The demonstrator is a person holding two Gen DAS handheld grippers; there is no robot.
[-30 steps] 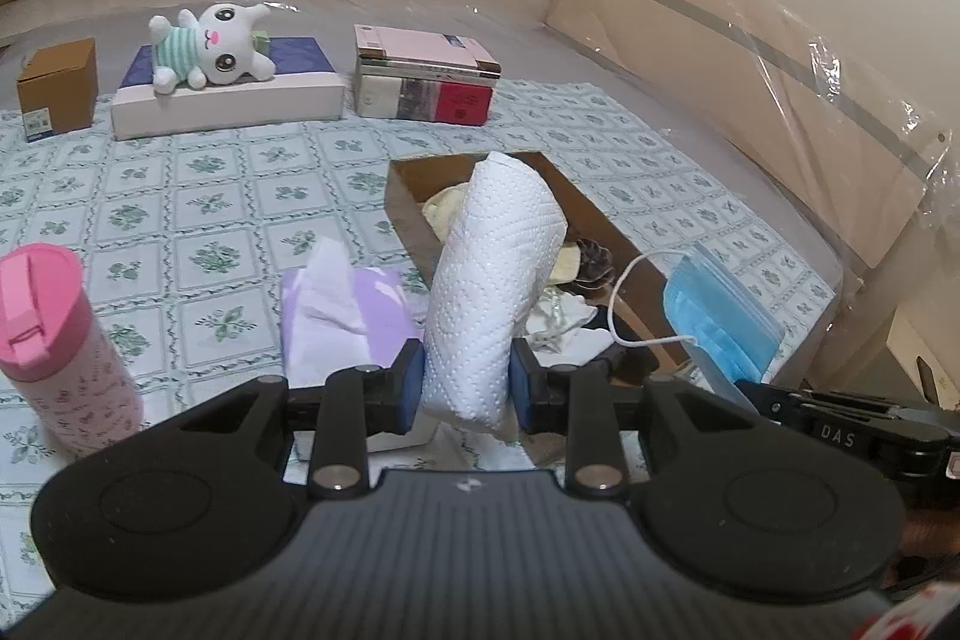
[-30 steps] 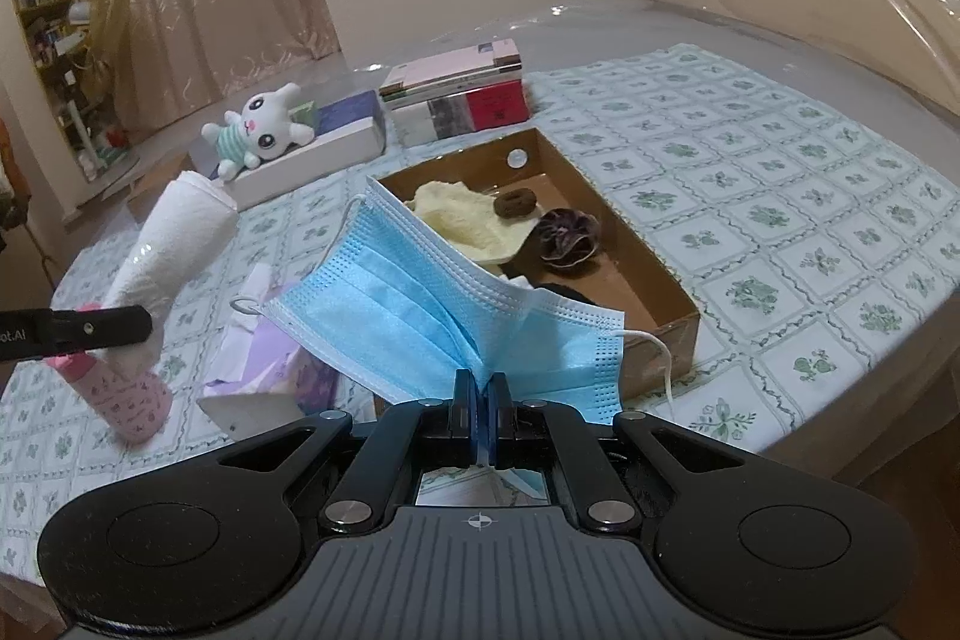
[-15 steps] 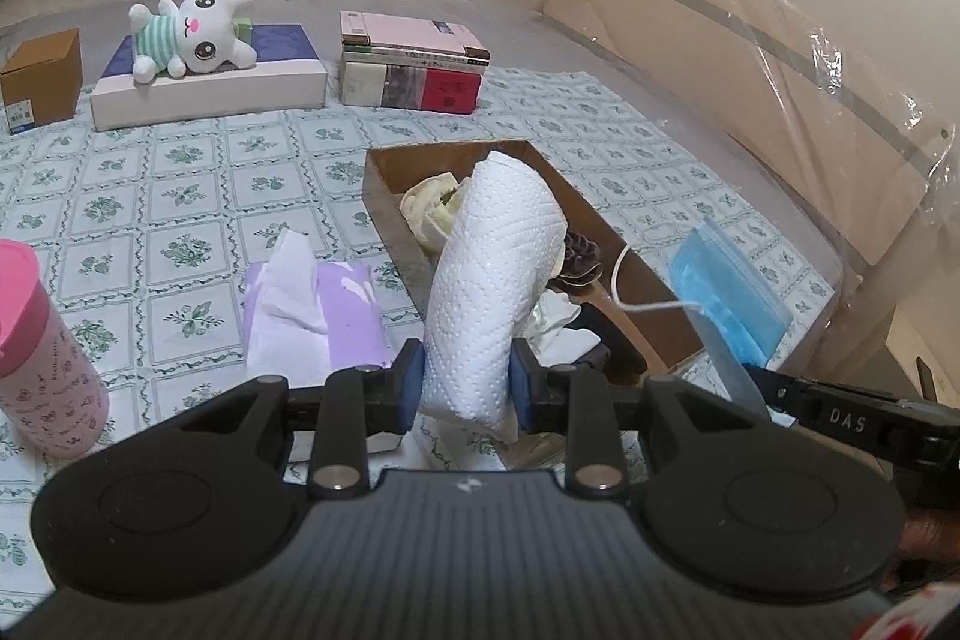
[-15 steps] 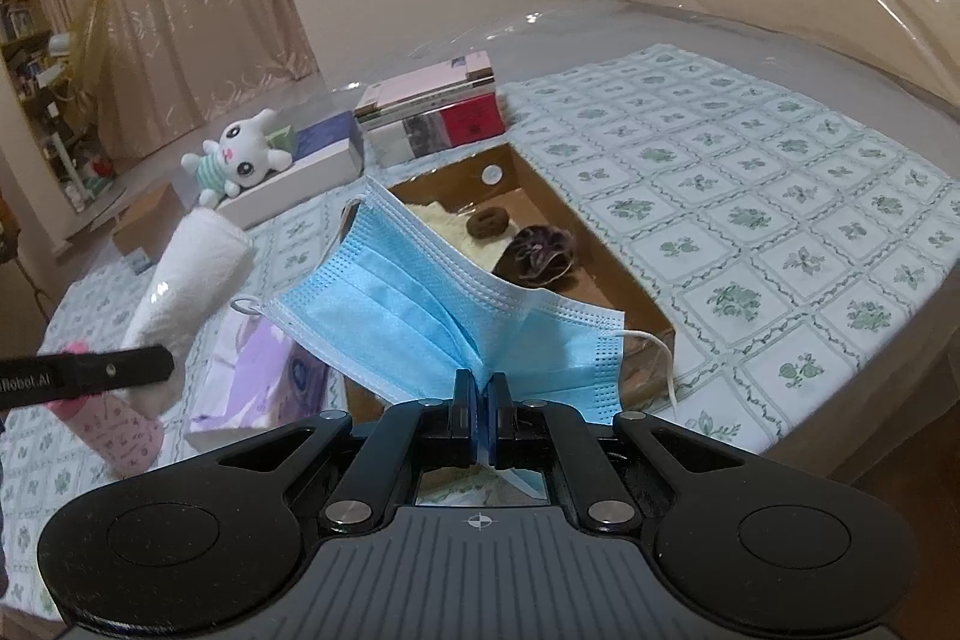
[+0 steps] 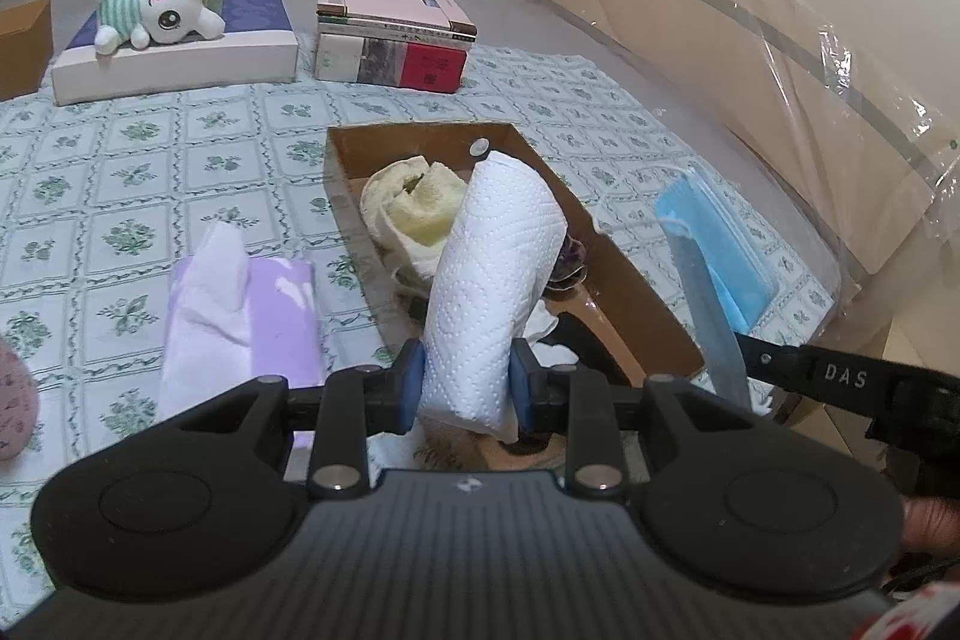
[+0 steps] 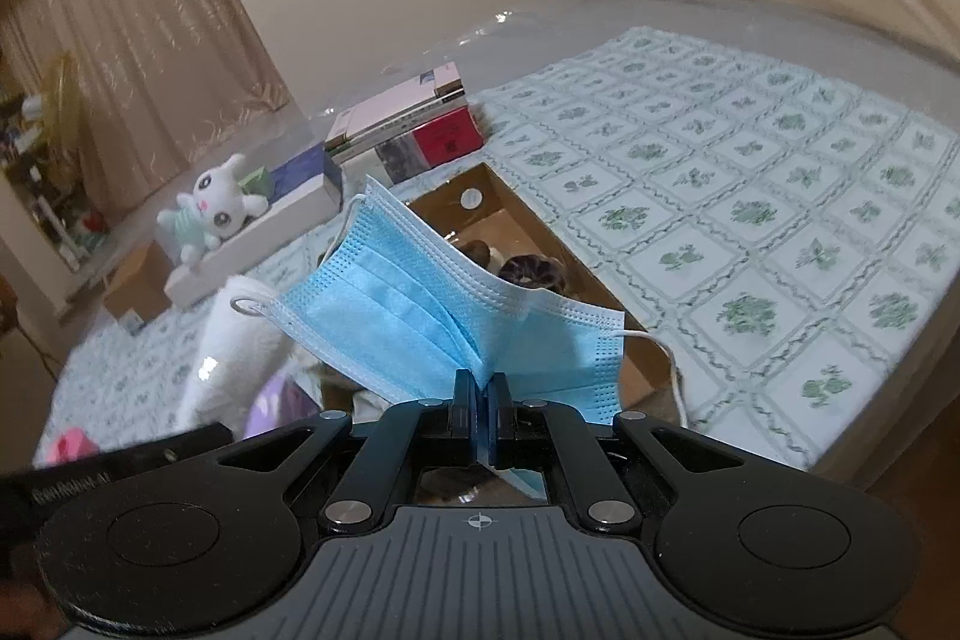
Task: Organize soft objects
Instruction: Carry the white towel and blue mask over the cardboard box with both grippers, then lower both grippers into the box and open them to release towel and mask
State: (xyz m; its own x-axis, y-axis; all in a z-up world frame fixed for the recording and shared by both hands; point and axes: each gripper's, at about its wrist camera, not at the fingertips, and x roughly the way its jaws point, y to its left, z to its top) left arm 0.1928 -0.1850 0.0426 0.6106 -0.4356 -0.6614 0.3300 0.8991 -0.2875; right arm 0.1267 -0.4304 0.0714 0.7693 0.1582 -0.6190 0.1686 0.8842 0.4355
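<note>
Since a second ago both of my hands have drifted toward the cardboard box [image 5: 636, 280]: in the left wrist view it now fills the middle, the pink bottle [image 5: 15, 409] has slid almost out at the left edge, and the right wrist view has rolled, so the floral tablecloth [image 6: 750, 196] tilts.

My left gripper [image 5: 465, 382] holds the roll of paper towel [image 5: 492, 292] by its lower end, blue pads pressing both sides. The roll's long axis runs up and away from me, leaning slightly right, its top over the box, in front of the yellow cloth [image 5: 414, 202] lying inside.

My right gripper [image 6: 482, 394] is pinched tight on the blue face mask [image 6: 420, 310] at its lower edge. The mask fans out upward, its long axis running left to right, one ear loop [image 6: 651, 340] trailing right, above the near end of the box [image 6: 600, 280].

The purple tissue pack [image 5: 240, 316] lies left of the box; the plush bunny [image 5: 159, 1] and stacked books [image 5: 396, 37] sit beyond.
</note>
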